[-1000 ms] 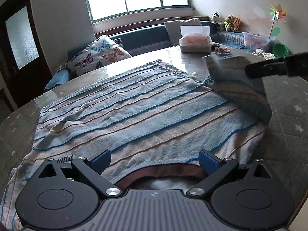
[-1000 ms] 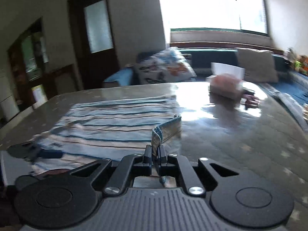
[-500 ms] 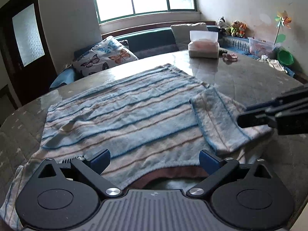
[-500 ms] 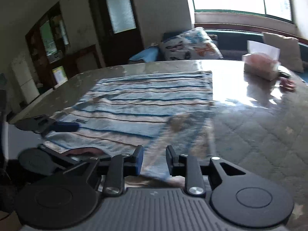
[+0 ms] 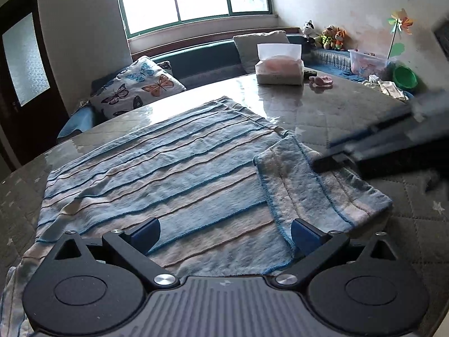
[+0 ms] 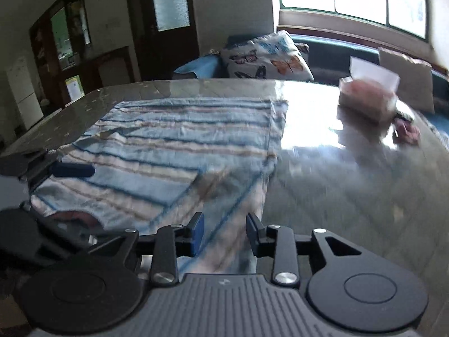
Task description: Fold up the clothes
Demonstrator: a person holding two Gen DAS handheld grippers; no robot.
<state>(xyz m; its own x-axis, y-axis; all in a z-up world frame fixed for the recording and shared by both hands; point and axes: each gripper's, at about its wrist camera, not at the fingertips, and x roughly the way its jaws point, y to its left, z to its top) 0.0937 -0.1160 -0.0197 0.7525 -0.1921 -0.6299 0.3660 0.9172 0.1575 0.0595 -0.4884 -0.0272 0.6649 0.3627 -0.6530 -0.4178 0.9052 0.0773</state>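
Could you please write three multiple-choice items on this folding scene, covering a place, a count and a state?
1. Where does the tissue box stand?
A. on the far part of the table
B. on the striped garment
C. on the bench cushion

2. How many stuffed toys sit in the corner by the window?
A. one
B. three
C. six

3. How does the sleeve of the striped garment lie?
A. hanging off the table
B. folded inward over the body
C. rolled into a ball

Answers: 1 A, it stands beyond the garment on the glossy top. 2 B, three figures stand side by side. 3 B, it lies flat across the garment's right part.
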